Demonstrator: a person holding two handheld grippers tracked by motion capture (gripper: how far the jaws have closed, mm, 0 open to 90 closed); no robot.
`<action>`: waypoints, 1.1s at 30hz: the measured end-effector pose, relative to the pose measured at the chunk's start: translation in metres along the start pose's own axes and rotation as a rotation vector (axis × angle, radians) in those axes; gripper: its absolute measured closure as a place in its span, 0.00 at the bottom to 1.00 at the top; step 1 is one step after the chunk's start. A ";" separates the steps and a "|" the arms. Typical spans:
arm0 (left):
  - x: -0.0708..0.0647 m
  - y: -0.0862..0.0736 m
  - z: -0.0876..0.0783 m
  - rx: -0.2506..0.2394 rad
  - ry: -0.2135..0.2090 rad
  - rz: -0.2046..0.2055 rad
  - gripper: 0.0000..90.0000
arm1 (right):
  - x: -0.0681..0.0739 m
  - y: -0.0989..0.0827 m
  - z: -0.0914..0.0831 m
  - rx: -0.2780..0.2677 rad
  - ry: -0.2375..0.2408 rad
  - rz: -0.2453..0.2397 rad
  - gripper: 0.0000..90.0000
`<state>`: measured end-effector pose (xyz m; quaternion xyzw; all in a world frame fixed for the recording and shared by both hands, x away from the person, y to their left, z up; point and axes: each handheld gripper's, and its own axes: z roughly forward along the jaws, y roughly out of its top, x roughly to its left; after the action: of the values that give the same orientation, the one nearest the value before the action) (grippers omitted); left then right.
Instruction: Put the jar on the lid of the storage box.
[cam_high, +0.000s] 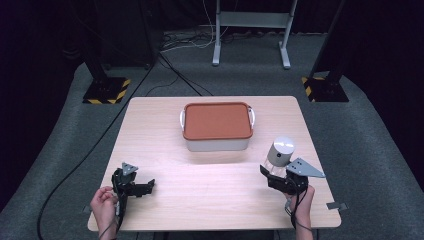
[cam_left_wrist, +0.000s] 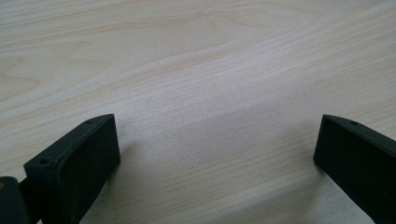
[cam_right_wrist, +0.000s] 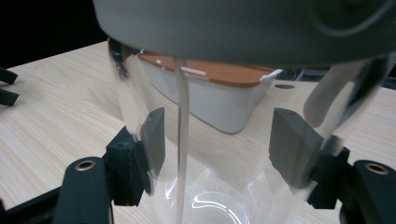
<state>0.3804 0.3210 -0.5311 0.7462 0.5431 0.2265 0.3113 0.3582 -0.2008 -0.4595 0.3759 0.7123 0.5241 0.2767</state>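
A pale wooden worktop (cam_high: 215, 200) carries a white box (cam_high: 217, 143) with an orange lid (cam_high: 217, 120), set near the far edge at the middle. All places here are given from that box. To its near right, the right hand-held gripper (cam_high: 270, 175) pinches a clear jar (cam_high: 278, 156) with a grey lid (cam_high: 284, 144); the jar leans slightly, its base close to the worktop. In the right gripper view the grey pads (cam_right_wrist: 293, 145) press on both sides of the clear wall (cam_right_wrist: 219, 186), with the box behind. To the box's near left, well apart from it, the left hand-held gripper (cam_high: 148, 186) rests low over bare wood, jaws spread wide with nothing between them. A person's hands hold both grippers at the near edge.
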 end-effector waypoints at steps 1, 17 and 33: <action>0.000 0.000 0.000 0.000 -0.001 0.001 0.00 | 0.000 0.000 0.000 -0.001 0.000 -0.001 0.33; 0.003 -0.001 -0.001 -0.002 -0.033 0.033 0.00 | 0.000 0.002 0.002 -0.005 0.006 0.001 0.33; 0.003 -0.001 -0.001 -0.002 -0.023 0.024 0.00 | -0.001 0.007 0.005 -0.014 0.005 0.004 0.33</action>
<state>0.3806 0.3241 -0.5313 0.7550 0.5303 0.2223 0.3152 0.3644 -0.1982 -0.4542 0.3738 0.7087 0.5307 0.2765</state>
